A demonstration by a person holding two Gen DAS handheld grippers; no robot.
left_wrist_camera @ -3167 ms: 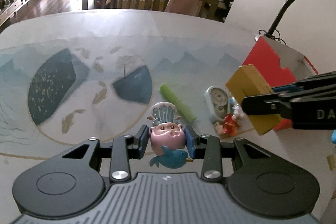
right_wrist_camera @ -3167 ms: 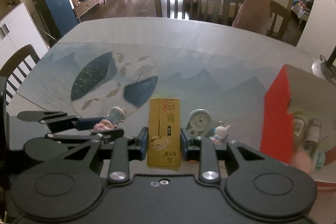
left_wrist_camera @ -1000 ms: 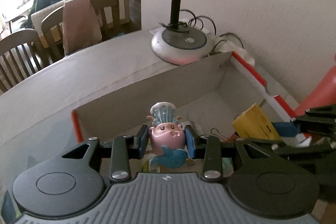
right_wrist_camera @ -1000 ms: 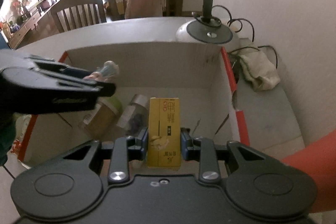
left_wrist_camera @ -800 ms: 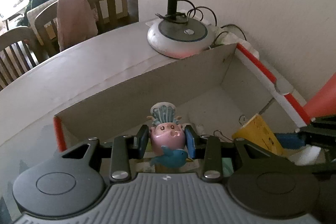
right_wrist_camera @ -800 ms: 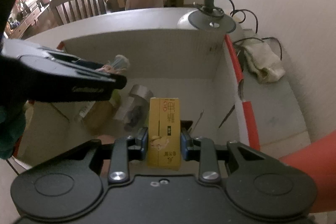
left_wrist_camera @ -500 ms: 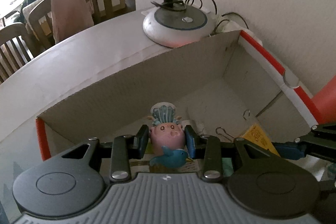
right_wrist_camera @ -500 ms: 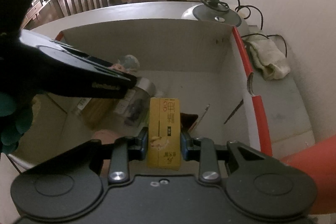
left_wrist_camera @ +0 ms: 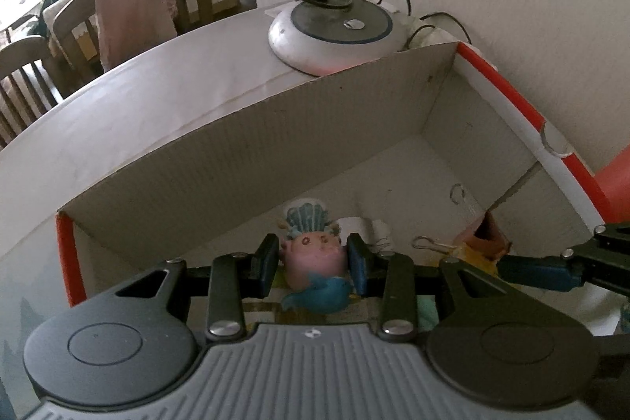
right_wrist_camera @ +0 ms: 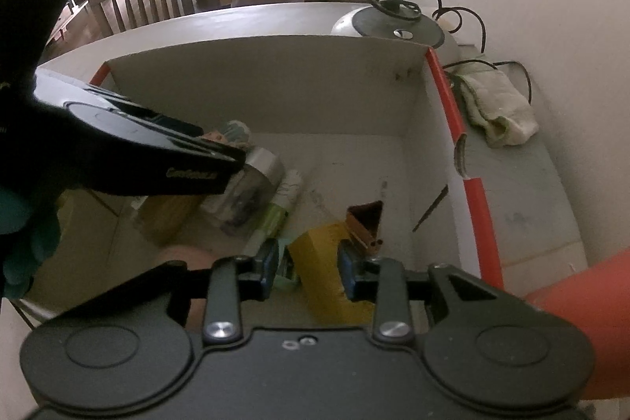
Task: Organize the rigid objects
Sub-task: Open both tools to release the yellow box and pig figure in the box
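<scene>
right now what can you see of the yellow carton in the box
The yellow carton is a small rectangular paperboard pack, its top end torn open to a brown inside. It lies tilted in the cardboard box, between the pads of the right gripper, whose jaws are opening. A gap shows at the left pad; contact at the right pad is unclear. A green tube lies alongside.

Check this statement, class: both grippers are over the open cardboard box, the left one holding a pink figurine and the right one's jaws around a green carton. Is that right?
One detail is wrong: the carton is yellow, not green, as the right wrist view shows. The right gripper's jaws are opening around it. The left gripper does hold the pink figurine over the cardboard box.
</scene>
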